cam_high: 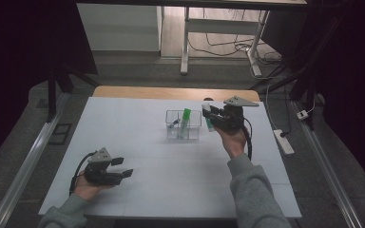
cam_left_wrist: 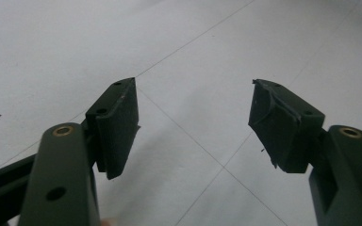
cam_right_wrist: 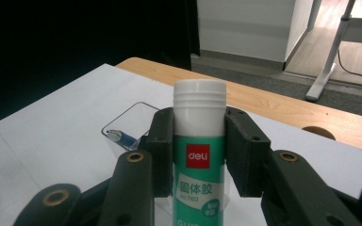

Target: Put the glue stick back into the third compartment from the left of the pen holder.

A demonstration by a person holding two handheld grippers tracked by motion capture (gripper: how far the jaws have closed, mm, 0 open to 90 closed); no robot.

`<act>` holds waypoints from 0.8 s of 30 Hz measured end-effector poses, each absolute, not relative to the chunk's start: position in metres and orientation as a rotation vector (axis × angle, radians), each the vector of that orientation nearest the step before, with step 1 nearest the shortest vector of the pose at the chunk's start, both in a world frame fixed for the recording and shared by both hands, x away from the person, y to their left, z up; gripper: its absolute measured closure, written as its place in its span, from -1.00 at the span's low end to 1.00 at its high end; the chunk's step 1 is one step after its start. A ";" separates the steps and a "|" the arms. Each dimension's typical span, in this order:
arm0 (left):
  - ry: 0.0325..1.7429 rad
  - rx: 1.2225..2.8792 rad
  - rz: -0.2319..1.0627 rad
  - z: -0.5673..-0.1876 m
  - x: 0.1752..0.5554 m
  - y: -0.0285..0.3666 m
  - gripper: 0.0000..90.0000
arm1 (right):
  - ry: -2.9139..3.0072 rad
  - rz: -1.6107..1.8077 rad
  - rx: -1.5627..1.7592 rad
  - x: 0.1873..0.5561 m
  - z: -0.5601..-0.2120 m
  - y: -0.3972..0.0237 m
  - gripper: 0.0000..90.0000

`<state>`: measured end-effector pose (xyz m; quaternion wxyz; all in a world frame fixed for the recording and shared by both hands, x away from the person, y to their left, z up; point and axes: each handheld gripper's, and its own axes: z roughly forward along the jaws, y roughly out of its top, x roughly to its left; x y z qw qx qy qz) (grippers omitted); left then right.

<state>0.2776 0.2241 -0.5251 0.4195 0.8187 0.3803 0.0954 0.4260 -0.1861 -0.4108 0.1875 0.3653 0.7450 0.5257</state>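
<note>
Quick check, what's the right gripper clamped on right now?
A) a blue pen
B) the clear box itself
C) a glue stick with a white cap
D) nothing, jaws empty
C: in the right gripper view the right gripper has its jaws pressed on both sides of the glue stick, a green-and-white tube with a white cap, held upright beside the clear box.

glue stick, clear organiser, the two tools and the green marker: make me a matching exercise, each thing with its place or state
Things:
1. glue stick
2. left tool
3. green marker
4. right tool

States:
a. open, nothing between its jaws, over the white table
b. standing in the clear organiser
c. white-capped, clamped upright between two jaws
d. shut on a stick beside the organiser

Pairs: 1-c, 2-a, 3-b, 4-d
</note>
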 end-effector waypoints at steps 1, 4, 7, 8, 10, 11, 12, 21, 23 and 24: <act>0.953 2.053 0.239 -0.525 0.278 0.224 -0.26 | 2.094 1.483 1.022 0.427 -0.411 -0.185 0.44; 0.956 2.049 0.240 -0.525 0.278 0.225 -0.26 | 2.092 1.489 1.016 0.430 -0.412 -0.182 0.44; 0.958 2.048 0.241 -0.525 0.278 0.225 -0.26 | 2.088 1.500 1.023 0.434 -0.413 -0.177 0.44; 0.958 2.047 0.241 -0.525 0.278 0.225 -0.26 | 2.090 1.500 1.022 0.435 -0.414 -0.176 0.44; 0.958 2.047 0.241 -0.525 0.278 0.225 -0.26 | 2.088 1.505 1.019 0.437 -0.414 -0.172 0.44; 0.958 2.045 0.241 -0.525 0.278 0.225 -0.26 | 2.086 1.509 1.015 0.438 -0.415 -0.170 0.44; 0.959 2.044 0.240 -0.525 0.278 0.225 -0.26 | 2.088 1.506 1.011 0.439 -0.415 -0.169 0.44; 0.961 2.044 0.241 -0.525 0.278 0.226 -0.26 | 2.082 1.514 0.999 0.448 -0.417 -0.157 0.44; 0.960 2.045 0.241 -0.525 0.278 0.226 -0.26 | 2.082 1.510 0.993 0.450 -0.417 -0.155 0.44; 0.960 2.045 0.241 -0.525 0.278 0.226 -0.26 | 2.082 1.512 0.993 0.451 -0.418 -0.154 0.44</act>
